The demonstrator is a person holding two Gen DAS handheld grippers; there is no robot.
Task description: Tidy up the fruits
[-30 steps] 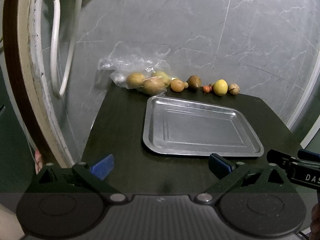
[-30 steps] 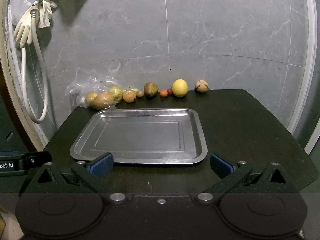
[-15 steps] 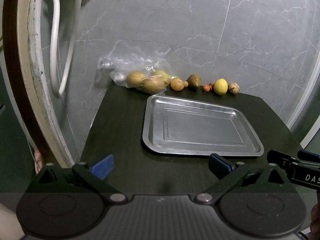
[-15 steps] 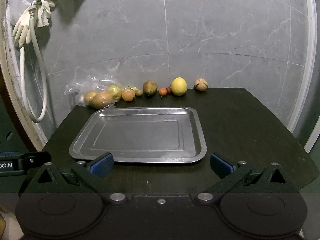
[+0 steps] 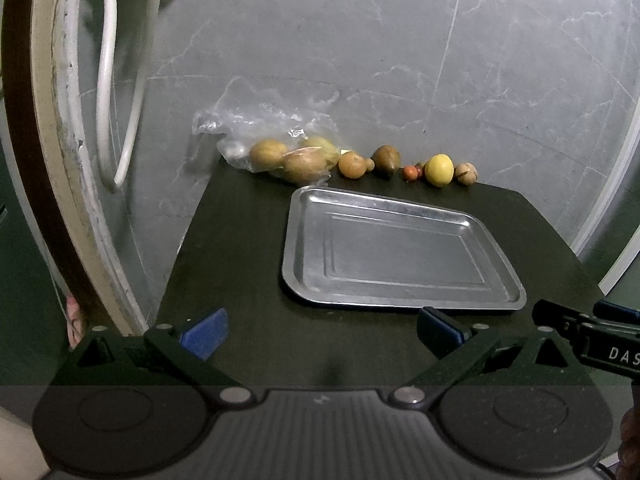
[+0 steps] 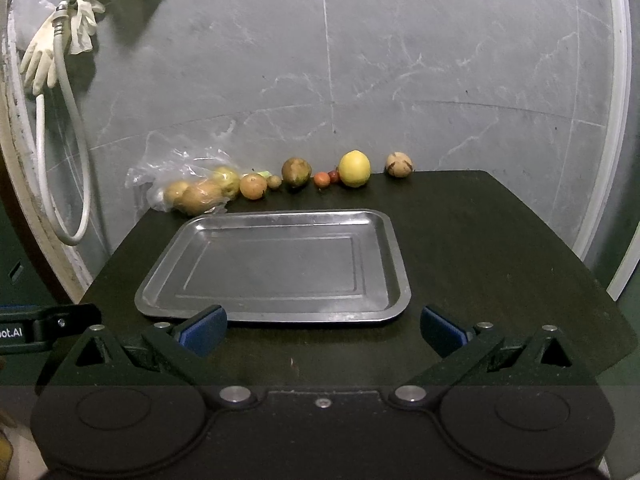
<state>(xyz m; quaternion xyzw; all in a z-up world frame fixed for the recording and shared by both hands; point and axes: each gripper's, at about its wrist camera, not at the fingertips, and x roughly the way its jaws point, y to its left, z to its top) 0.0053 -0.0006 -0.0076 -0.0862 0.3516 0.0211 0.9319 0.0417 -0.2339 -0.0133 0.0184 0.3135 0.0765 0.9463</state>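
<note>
An empty metal tray [image 6: 276,308] [image 5: 400,300] lies on the black table [image 6: 480,248]. Along the back edge sits a row of fruit: a yellow lemon [image 6: 354,168] [image 5: 439,169], a cracked brown ball-shaped fruit [image 6: 399,164] [image 5: 466,173], two small red fruits [image 6: 321,178], a dark green-brown fruit [image 6: 296,172] [image 5: 386,157], an orange fruit [image 6: 253,186] [image 5: 352,164], and several yellowish fruits in a clear plastic bag [image 6: 192,192] [image 5: 280,152]. My left gripper [image 5: 320,330] and right gripper [image 6: 322,328] both hover open at the table's near edge, holding nothing.
A grey marble wall [image 6: 360,80] rises right behind the fruit row. A white hose [image 6: 68,120] and rubber gloves [image 6: 40,56] hang at the far left. The right gripper's body [image 5: 592,336] shows at the right of the left wrist view.
Both views have shifted very slightly, with the fruit row and tray sitting a touch higher in the frame. Both grippers stay open and nothing on the table has moved.
</note>
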